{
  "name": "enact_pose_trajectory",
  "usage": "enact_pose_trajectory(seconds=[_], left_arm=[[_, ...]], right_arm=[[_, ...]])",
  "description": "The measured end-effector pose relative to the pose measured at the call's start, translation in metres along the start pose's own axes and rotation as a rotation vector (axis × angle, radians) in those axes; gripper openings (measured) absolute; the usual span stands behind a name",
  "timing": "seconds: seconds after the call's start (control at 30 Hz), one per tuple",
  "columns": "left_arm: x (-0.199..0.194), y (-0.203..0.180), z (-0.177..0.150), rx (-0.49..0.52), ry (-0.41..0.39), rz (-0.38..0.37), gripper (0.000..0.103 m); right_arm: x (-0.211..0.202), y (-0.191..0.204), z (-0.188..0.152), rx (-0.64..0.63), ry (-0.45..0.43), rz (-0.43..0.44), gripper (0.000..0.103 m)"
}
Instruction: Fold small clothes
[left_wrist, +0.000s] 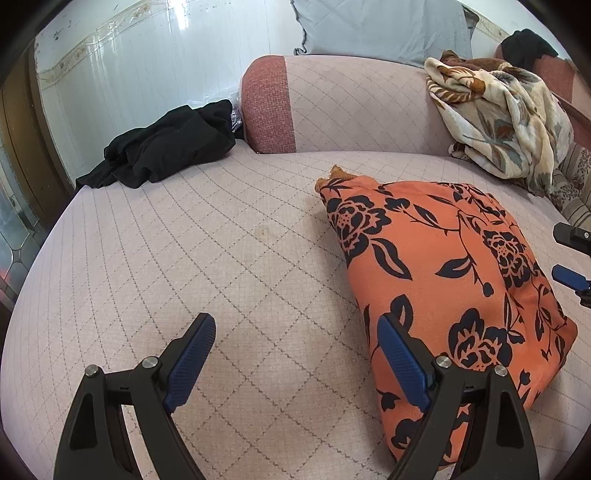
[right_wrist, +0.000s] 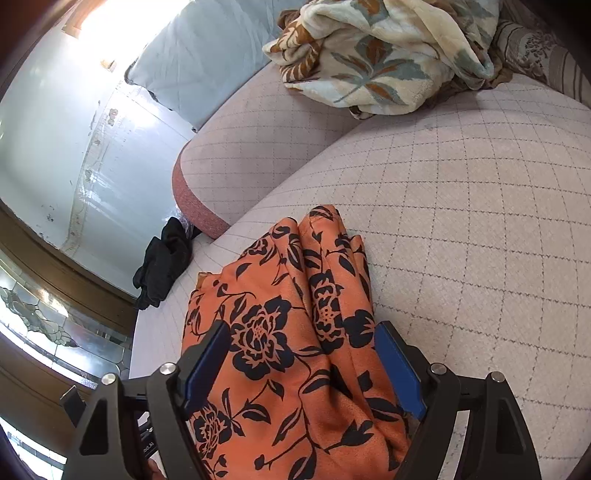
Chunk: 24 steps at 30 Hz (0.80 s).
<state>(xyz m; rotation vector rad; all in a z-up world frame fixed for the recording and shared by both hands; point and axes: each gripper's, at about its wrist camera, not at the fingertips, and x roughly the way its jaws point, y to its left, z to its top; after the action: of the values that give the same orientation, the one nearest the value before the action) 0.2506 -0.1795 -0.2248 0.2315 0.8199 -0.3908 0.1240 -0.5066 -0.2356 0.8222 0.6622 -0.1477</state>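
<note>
An orange garment with black flowers (left_wrist: 443, 277) lies folded into a thick bundle on the pale quilted sofa seat (left_wrist: 221, 258). My left gripper (left_wrist: 295, 325) hovers open over the seat at the bundle's left edge; its right finger (left_wrist: 402, 358) overlaps the cloth and nothing is between the pads. My right gripper (right_wrist: 303, 328) stands wide over the same garment (right_wrist: 280, 387), the fabric lying between its blue pads without being pinched. In the left wrist view the right gripper (left_wrist: 565, 256) shows at the far right edge beside the bundle.
A crumpled black garment (left_wrist: 166, 147) lies at the seat's back left corner. A cream floral blanket (left_wrist: 498, 118) is heaped on the sofa back at the right. A grey-blue pillow (left_wrist: 380, 29) leans behind the back cushion (left_wrist: 351, 107). A wooden glazed door (right_wrist: 37, 314) stands left.
</note>
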Motion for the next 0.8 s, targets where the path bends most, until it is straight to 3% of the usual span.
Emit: enact_pose_trajectory(seconds=[0.47,0.8], left_arm=[[0.005,-0.005,0.0,0.01,0.012,-0.016,0.089],[0.007,-0.005,0.001,0.006,0.014,-0.018,0.089]], right_arm=[[0.016,-0.019,-0.002,0.019,0.079,-0.017,0.083],[0.018,-0.02,-0.005,0.014,0.089,-0.015,0.083]])
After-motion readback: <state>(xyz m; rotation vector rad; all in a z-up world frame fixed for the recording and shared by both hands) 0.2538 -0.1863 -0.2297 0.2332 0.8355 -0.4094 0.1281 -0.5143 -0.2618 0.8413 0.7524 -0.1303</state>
